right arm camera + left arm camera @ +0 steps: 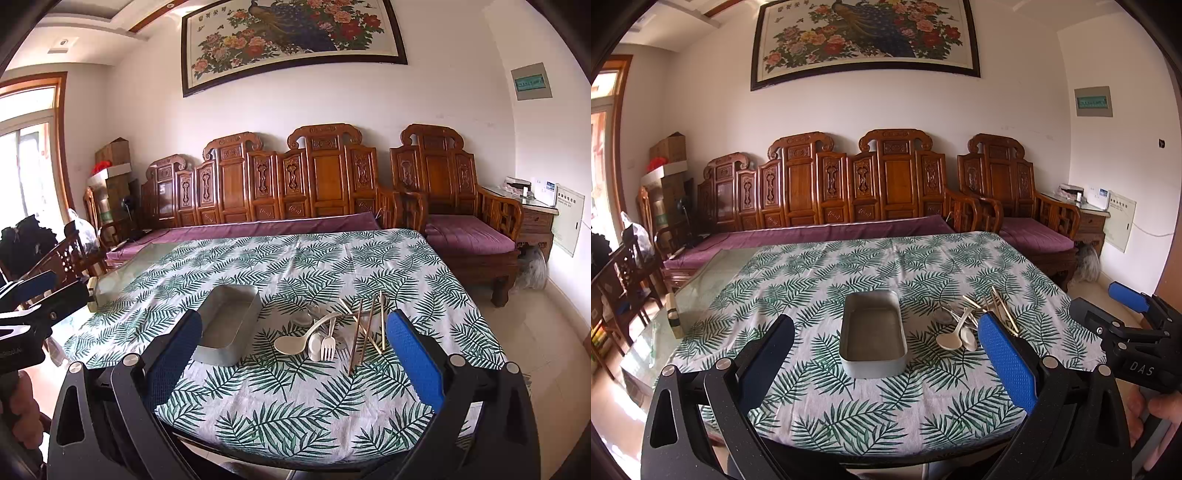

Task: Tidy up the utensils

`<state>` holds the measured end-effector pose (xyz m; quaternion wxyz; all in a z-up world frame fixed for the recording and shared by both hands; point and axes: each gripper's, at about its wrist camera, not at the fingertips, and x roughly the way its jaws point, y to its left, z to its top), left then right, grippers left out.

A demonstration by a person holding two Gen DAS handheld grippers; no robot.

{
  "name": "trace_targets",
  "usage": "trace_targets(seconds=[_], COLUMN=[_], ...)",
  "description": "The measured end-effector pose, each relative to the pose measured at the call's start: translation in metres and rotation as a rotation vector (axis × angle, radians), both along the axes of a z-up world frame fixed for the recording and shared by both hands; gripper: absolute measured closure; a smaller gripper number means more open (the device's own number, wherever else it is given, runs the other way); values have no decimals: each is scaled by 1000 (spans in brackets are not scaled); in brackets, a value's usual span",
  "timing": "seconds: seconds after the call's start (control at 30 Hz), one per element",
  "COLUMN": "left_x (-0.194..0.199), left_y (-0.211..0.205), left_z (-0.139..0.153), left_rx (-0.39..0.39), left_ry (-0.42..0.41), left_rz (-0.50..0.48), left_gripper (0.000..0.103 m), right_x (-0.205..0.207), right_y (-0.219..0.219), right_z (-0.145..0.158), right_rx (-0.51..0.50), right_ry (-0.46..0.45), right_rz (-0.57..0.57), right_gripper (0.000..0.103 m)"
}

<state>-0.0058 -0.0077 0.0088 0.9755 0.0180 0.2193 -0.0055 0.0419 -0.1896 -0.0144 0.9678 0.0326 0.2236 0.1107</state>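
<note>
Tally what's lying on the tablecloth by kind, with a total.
Metal tin: 1, empty
Cream spoons: 2 clearly seen, possibly more in the heap
Cream fork: 1
Chopsticks: about 5 sticks, crossed over each other, so the count is uncertain
Total: about 9 items. The utensils sit in one pile to the right of the tin; none are in it yet.

Tin (229, 325) left of utensil heap (332, 332) on table (295, 424)
</note>
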Motion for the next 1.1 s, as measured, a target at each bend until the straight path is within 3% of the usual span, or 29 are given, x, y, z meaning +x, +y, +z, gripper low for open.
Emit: trace_targets(seconds=[0.4,0.8,1.1], left_x=[11,49,86], left_y=[-2,2,-4], left_z=[-8,-35,-46], left_rx=[6,11,31], left_ry=[32,112,145], left_rz=[-8,-52,-92], left_gripper=[6,6,6], right_x=[6,41,80], right_y=[-2,-12,-26], right_z=[-4,-43,-65], right_rx=[-7,-43,-65], right_ry=[22,98,146], right_rz=[-6,-21,-26], right_gripper=[3,3,9])
